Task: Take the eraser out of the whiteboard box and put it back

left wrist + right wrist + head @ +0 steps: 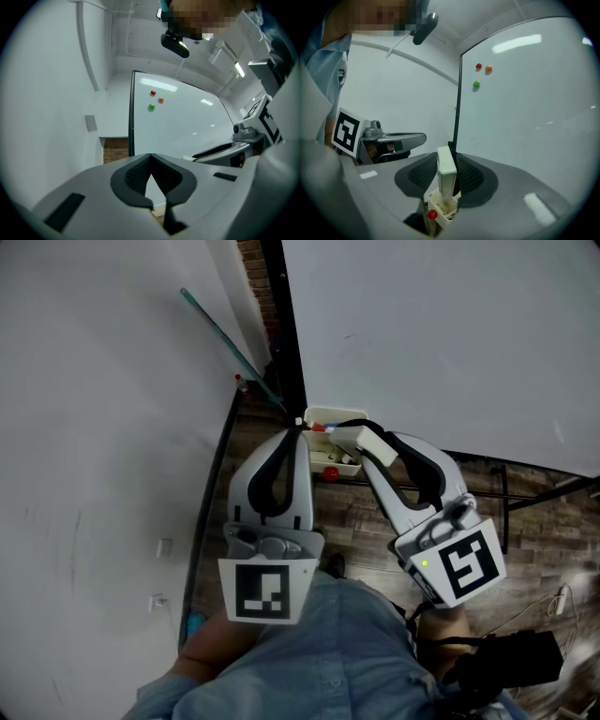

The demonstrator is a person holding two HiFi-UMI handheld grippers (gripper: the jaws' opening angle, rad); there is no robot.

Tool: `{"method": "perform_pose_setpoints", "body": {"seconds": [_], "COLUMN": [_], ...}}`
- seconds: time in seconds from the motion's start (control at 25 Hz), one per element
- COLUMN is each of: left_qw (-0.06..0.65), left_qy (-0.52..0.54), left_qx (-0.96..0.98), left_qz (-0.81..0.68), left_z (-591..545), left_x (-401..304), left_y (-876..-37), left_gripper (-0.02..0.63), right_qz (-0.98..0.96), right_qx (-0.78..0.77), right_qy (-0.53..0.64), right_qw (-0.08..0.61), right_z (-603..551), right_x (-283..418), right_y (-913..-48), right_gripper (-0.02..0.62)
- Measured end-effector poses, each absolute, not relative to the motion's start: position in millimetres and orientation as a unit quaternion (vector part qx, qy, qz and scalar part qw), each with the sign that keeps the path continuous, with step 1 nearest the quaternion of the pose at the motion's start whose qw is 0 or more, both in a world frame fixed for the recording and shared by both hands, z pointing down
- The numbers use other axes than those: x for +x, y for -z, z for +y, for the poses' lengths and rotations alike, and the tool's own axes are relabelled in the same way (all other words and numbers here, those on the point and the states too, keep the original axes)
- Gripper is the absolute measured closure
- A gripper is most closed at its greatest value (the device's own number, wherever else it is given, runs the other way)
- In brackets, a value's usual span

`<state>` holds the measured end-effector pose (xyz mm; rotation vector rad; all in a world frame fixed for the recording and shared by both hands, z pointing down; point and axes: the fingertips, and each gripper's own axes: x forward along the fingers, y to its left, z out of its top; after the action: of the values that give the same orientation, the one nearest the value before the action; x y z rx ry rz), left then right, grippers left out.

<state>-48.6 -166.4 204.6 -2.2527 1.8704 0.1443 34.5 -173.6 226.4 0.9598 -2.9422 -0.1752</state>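
Eraser [446, 169] stands upright at lower centre of the right gripper view, clamped between the black pads of the right gripper [449, 158]; its lower end sits inside the small white box [440, 216], which carries a red magnet [432, 214] on its front; the whiteboard [525, 108] fills the right of that frame, with red, orange and green dots near its top; the left gripper [150, 157] holds nothing, its jaw tips touching; in the head view it lies just left of the box, near the frame's centre.
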Motion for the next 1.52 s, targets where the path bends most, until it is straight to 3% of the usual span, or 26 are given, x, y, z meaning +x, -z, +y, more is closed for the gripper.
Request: {"method": "perform_pose_setpoints", "body": {"seconds": [1.52], "left_qw": [0.028], "left_qy": [-0.024], "left_qx": [-0.768], "left_qz": [0.639], "left_z": [-219.2], "left_x": [-90.9], "left_y": [-259.2], "left_gripper": [0.601], "right_qz": [-0.955], "right_qx": [0.269], "right_qy": [-0.02], "right_qw": [0.12], "right_z": [-212.3], "right_x": [-22.9], "right_y": [-311.1], "right_gripper": [0.472]}}
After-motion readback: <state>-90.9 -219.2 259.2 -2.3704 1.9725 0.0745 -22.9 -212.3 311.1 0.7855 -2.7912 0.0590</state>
